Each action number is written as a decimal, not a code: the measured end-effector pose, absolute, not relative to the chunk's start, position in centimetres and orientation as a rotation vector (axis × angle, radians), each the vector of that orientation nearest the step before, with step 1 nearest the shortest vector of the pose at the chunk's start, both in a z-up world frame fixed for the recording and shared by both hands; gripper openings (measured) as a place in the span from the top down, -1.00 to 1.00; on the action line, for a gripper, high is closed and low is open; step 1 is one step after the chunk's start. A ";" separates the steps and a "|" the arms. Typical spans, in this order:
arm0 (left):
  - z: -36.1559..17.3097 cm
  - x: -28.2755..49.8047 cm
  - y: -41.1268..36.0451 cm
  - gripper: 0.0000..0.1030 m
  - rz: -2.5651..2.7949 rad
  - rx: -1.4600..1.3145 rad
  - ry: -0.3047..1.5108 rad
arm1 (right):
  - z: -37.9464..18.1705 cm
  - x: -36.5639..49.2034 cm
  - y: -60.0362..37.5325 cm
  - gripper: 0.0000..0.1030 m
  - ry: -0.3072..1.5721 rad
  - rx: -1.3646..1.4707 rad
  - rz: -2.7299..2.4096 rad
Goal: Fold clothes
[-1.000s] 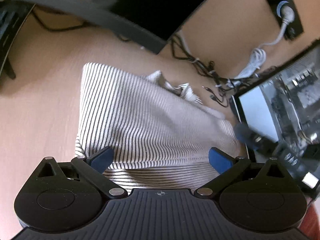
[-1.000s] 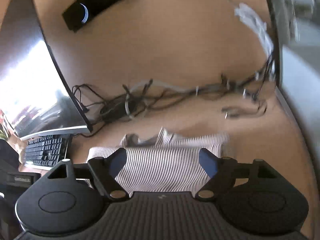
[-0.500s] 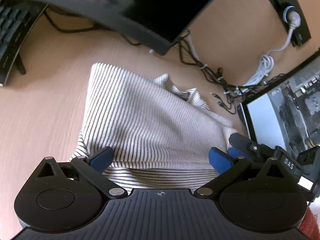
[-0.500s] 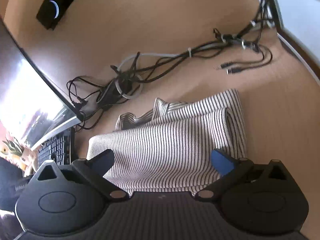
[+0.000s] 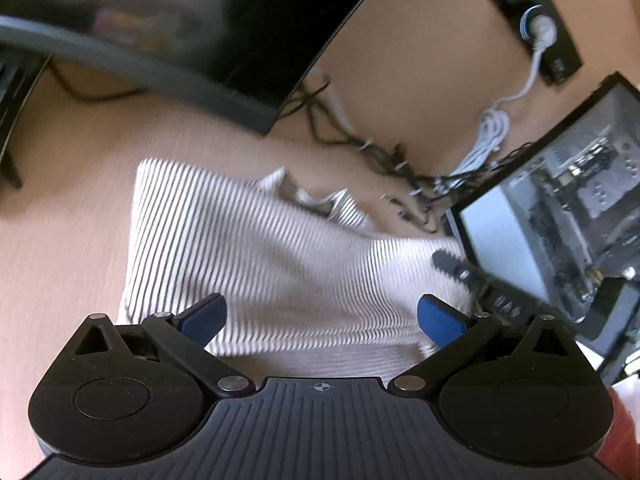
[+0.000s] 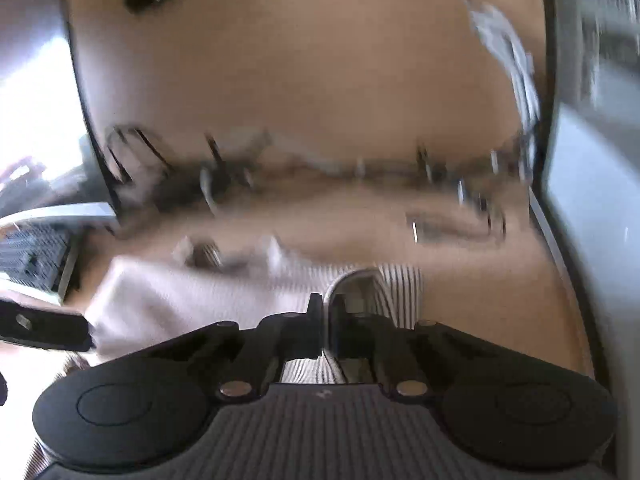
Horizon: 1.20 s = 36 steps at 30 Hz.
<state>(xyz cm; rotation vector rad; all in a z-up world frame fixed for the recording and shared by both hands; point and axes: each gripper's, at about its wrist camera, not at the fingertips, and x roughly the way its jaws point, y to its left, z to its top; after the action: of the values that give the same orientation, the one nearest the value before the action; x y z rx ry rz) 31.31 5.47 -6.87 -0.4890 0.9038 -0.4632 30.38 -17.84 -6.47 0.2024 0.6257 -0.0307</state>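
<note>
At lower centre of its view, the right gripper has just snapped closed, pinching a fold of the striped garment. The left gripper hangs spread wide above the cloth on the wooden desk.

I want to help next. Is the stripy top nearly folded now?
Partly. The striped top already lies doubled over on the desk, one layer on another. In hand: the right gripper has just snapped its jaws shut, but blur hides whether cloth is pinched. The left gripper hangs open above the near edge. Left: probably another fold, since loose cloth bunches at the far edge.
</note>
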 end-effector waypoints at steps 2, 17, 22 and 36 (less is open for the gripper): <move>-6.9 31.8 5.4 -1.00 -0.471 -0.504 0.903 | -5.4 30.4 -18.1 0.93 0.596 0.199 -0.036; -6.9 33.8 9.7 -1.00 -0.397 -0.482 0.890 | -7.9 30.8 -20.9 0.63 0.685 0.295 -0.091; -8.8 36.6 11.6 -0.81 -0.332 -0.483 0.973 | -7.5 32.2 -23.2 0.11 0.684 0.367 -0.111; -10.6 39.5 11.0 -0.82 -0.454 -0.517 0.989 | -12.4 36.2 -24.1 -0.12 0.816 0.557 0.004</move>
<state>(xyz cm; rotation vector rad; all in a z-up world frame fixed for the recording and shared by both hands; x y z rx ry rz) 39.46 11.02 -10.62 -0.5174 0.9893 -0.4537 36.18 -24.12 -12.42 0.5565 0.8162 0.0043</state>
